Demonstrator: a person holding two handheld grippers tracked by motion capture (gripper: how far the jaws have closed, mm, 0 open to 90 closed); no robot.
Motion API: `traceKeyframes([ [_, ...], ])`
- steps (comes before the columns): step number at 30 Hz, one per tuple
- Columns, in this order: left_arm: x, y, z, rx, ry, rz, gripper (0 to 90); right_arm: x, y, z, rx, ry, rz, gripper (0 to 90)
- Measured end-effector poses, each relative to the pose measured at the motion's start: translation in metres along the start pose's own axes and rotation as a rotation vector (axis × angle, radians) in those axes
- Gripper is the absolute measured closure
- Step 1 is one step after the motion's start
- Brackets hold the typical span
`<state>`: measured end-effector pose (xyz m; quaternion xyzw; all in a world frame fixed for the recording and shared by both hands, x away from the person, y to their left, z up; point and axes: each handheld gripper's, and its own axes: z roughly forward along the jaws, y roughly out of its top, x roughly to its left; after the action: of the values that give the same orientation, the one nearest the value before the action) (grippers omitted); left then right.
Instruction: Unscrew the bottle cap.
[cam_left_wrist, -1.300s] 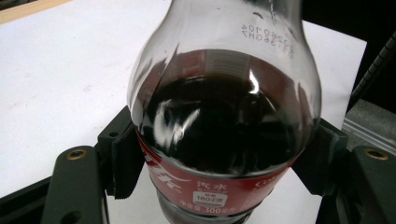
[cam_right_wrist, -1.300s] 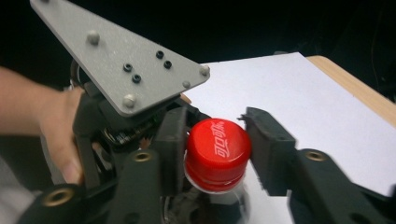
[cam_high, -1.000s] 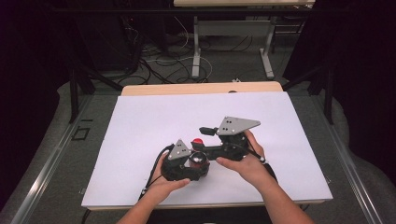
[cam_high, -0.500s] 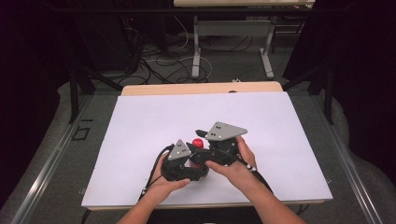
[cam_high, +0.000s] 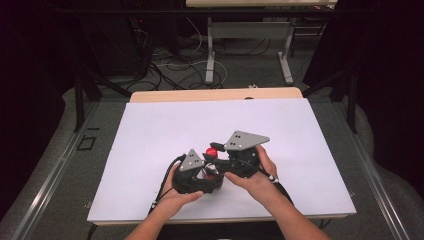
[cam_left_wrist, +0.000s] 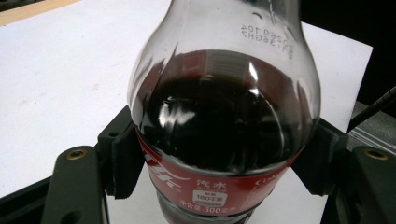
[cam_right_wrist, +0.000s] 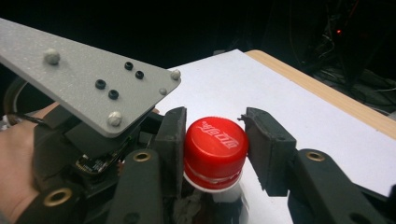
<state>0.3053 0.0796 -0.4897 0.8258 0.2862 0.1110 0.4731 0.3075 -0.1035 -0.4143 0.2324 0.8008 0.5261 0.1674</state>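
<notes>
My left gripper (cam_left_wrist: 224, 186) clamps the cola bottle (cam_left_wrist: 224, 121) upright near the table's (cam_high: 150, 135) front edge, and my right gripper (cam_right_wrist: 215, 140), its jaws just closing, pinches the red cap (cam_right_wrist: 215, 145). If the twist outruns the left grip, the bottle may spin or fizz over.

A white sheet (cam_high: 165, 135) is covering the table (cam_high: 215, 94), leaving a strip of pale wood showing along the far edge. Beyond it, grey floor (cam_high: 240, 70) is lying under a tangle of cables (cam_high: 180, 62) — and the metal legs of a second table (cam_high: 250, 30) are standing there. Dark surroundings are closing in on both sides.
</notes>
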Motion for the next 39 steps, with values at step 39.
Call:
traceKeyframes([
  [39,-0.003,0.001,0.0,0.011,-0.024,0.008,29.6,-0.001,0.002,0.0,-0.037,-0.019,0.051,49.6],
])
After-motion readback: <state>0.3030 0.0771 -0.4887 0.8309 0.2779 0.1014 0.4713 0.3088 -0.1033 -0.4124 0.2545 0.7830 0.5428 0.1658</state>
